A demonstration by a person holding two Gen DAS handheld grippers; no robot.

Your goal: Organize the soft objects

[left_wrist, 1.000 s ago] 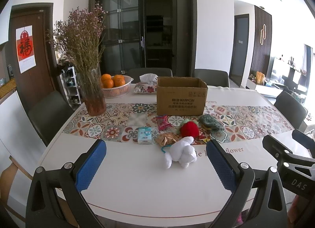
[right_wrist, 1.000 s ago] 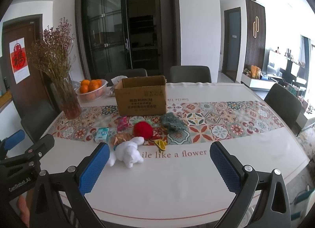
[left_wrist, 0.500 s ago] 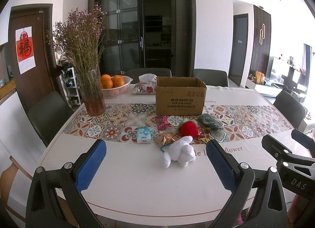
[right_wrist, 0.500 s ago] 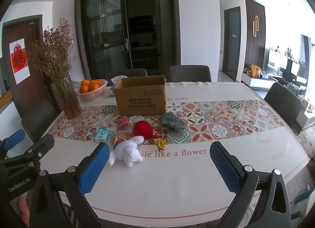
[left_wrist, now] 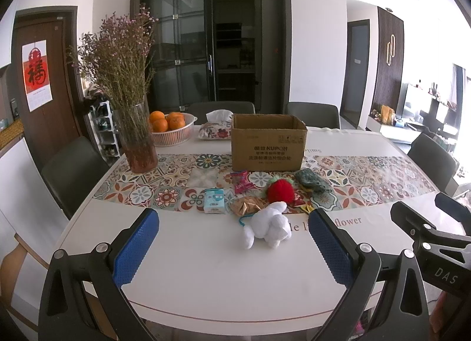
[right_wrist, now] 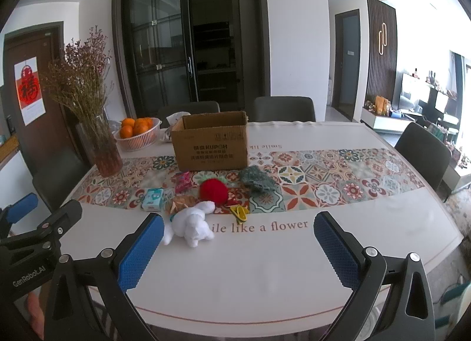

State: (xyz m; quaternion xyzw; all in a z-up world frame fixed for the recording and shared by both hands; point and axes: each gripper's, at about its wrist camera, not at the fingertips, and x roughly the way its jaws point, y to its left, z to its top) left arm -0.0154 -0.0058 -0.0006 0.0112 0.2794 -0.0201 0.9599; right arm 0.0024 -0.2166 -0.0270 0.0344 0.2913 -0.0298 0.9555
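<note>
Edged slightly nearer white plush toy [left_wrist: 269, 227], lying on its side before cardboard box [left_wrist: 268, 146]; left gripper [left_wrist: 232, 248] and right gripper [right_wrist: 238, 248] spread wide, holding nothing

Bare table [left_wrist: 206, 282] up to white plush [left_wrist: 269, 227]; beyond, seemingly tight clutter before box [left_wrist: 268, 146].

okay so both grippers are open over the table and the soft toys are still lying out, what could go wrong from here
1. The white plush toy lies against the gold wrapper and a blue loop; a low grab by the left gripper may snag them too.
2. The red plush ball is round and may roll away when pinched.
3. The glass vase of dried flowers stands near the cardboard box; a wide swing toward the box might tip it.
</note>
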